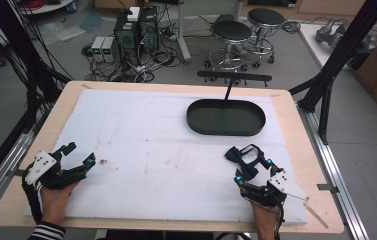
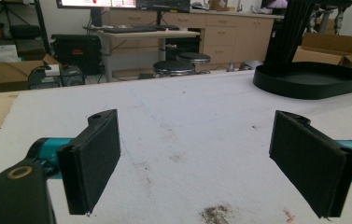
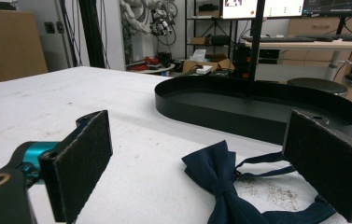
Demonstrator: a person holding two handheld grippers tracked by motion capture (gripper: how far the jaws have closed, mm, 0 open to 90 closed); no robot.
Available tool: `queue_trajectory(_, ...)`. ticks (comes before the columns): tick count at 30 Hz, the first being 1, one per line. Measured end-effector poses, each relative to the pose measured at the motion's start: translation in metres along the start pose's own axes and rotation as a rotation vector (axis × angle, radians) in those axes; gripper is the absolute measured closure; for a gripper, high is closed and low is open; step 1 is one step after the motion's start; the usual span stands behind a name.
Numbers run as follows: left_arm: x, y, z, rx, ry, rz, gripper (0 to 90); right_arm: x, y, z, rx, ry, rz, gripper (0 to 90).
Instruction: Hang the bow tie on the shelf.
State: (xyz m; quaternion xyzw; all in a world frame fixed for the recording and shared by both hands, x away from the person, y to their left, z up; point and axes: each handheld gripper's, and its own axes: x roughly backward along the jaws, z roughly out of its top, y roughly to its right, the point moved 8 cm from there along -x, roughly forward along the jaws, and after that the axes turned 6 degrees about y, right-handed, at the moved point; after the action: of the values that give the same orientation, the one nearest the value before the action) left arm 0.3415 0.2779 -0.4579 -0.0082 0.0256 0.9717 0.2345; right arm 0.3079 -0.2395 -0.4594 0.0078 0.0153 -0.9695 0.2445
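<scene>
A dark navy bow tie (image 1: 242, 158) with a thin strap lies on the white mat near the right front; in the right gripper view the bow tie (image 3: 220, 179) sits just ahead, between the jaws. My right gripper (image 1: 252, 171) is open right behind it, not touching it. A black oval tray (image 1: 226, 118) with an upright post and crossbar stands at the back right, also seen as the tray (image 3: 257, 112) beyond the tie. My left gripper (image 1: 79, 155) rests open at the left front over bare mat, with nothing between its jaws (image 2: 201, 163).
The white mat (image 1: 156, 145) covers a wooden table (image 1: 286, 100). Small dirt specks mark the mat near the left gripper (image 2: 215, 213). Stools (image 1: 232, 35), computers and cables stand on the floor beyond the far edge. A black frame post (image 1: 346, 55) rises at the right.
</scene>
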Motion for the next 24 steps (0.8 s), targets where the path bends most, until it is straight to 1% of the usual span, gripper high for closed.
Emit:
queue_trajectory(3,0.0001,-0.0010,0.0000,0.007,-0.002,0.002,17.0,0.0006,-0.0008,0.0000,-0.003,0.001,0.003,7.3)
queue_trajectory(10,0.0003,-0.0008,0.0001,0.007,0.000,0.000,16.8,0.0009,-0.0005,0.0003,-0.014,0.006,0.009,7.3)
queue_trajectory(11,0.0000,-0.0008,0.0002,0.010,0.002,0.002,16.8,0.0007,-0.0003,0.0004,-0.004,0.007,0.011,7.3)
queue_trajectory(12,0.0001,-0.0012,0.0002,0.010,0.000,0.001,16.8,0.0009,-0.0010,0.0003,-0.008,0.006,0.011,7.3)
queue_trajectory(16,0.0002,-0.0008,0.0003,0.008,0.002,0.001,16.8,0.0007,-0.0013,0.0006,0.005,0.009,0.019,7.2)
queue_trajectory(21,0.0002,-0.0015,0.0002,0.013,0.001,0.005,16.8,-0.0002,-0.0034,-0.0001,0.010,-0.005,0.036,7.2)
queue_trajectory(23,0.0004,-0.0012,0.0003,0.009,0.003,0.001,16.8,-0.0013,-0.0034,-0.0003,0.019,-0.011,0.039,7.2)
queue_trajectory(24,0.0004,-0.0012,0.0003,0.009,0.003,0.001,16.8,-0.0015,-0.0044,-0.0010,0.014,-0.022,0.043,7.3)
